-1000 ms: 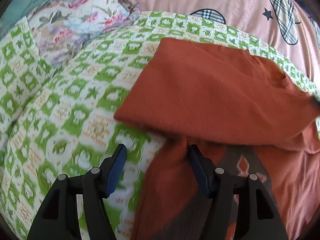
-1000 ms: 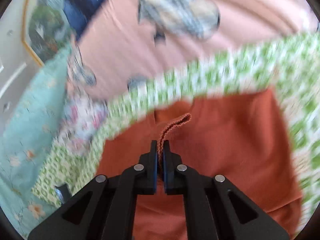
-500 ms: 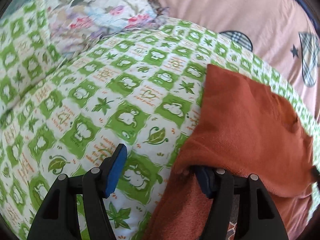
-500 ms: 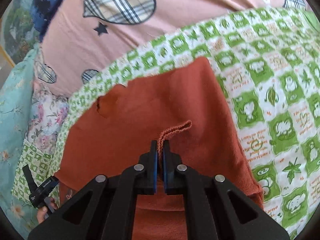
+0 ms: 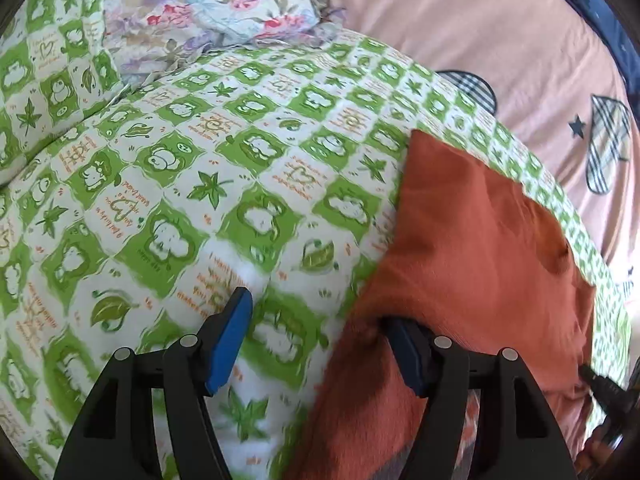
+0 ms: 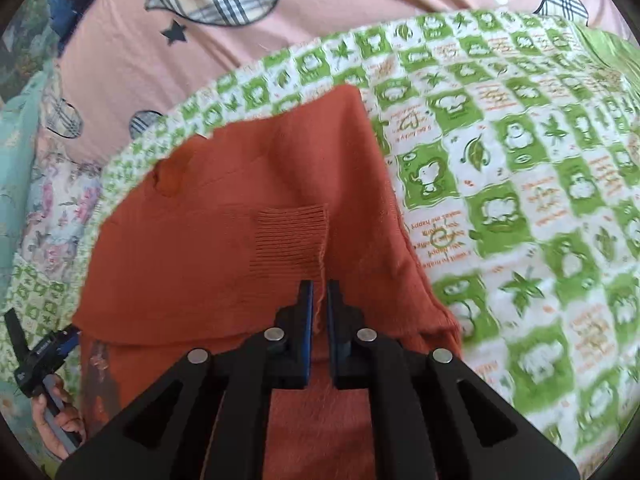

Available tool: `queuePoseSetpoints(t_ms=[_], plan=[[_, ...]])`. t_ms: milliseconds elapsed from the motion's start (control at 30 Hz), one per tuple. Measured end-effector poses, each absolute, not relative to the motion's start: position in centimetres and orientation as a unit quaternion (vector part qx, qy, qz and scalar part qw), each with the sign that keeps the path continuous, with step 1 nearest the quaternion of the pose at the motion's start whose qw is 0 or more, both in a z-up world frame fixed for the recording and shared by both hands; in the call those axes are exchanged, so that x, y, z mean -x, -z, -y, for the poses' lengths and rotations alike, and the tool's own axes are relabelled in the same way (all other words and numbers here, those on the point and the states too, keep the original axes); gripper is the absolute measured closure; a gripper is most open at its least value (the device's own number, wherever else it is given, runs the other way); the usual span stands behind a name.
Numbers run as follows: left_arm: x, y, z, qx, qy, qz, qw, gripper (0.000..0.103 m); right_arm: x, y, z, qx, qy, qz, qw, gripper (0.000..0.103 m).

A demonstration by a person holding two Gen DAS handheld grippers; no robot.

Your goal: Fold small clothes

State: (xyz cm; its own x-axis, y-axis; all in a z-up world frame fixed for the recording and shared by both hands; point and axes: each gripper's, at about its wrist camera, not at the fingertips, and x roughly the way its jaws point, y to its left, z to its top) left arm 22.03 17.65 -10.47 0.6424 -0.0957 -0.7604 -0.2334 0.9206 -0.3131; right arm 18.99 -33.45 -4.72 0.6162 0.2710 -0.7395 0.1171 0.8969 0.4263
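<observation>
You're working over a bed: a pink sheet (image 6: 360,12) with plaid hearts, and on it a green-and-white checked quilt (image 5: 200,184) (a floral pillow (image 5: 224,4) sits at its far edge). The rust-orange sweater (image 6: 240,208) lies folded on the quilt, its long axis running away from you. Your left gripper (image 5: 320,336) is spread wide, one finger under the sweater's edge. Your right gripper (image 6: 319,300) stands narrowly parted around the ribbed cuff (image 6: 292,236).
</observation>
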Motion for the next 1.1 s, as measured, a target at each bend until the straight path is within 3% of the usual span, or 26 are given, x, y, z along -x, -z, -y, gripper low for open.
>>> queuePoseSetpoints(t_ms=[133, 167, 267, 467, 667, 1100], plan=[[-18.1, 8.9, -17.5, 0.191, 0.013, -0.414, 0.890, 0.037, -14.7, 2.4, 33.1, -0.218, -0.077, -0.424, 0.876, 0.093], [-16.8, 8.4, -17.2, 0.187, 0.026, -0.412, 0.892, 0.037, -14.0, 2.1, 32.9, -0.216, -0.083, -0.423, 0.876, 0.086], [-13.0, 7.1, -16.7, 0.173, 0.045, -0.401, 0.898, 0.033, -10.0, 0.9, 32.4, -0.206, -0.106, -0.418, 0.879, 0.045], [-6.1, 6.2, -17.1, 0.160, 0.046, -0.399, 0.902, 0.029, -2.8, -0.3, 32.9, -0.186, -0.122, -0.398, 0.890, 0.044], [-0.6, 8.9, -17.8, 0.151, 0.041, -0.430, 0.889, 0.025, 1.1, 0.9, 34.8, -0.202, -0.102, -0.406, 0.885, 0.044], [4.0, 12.1, -16.8, 0.145, 0.115, -0.450, 0.874, 0.020, 6.8, 5.0, 36.0, -0.240, -0.090, -0.439, 0.861, 0.044]])
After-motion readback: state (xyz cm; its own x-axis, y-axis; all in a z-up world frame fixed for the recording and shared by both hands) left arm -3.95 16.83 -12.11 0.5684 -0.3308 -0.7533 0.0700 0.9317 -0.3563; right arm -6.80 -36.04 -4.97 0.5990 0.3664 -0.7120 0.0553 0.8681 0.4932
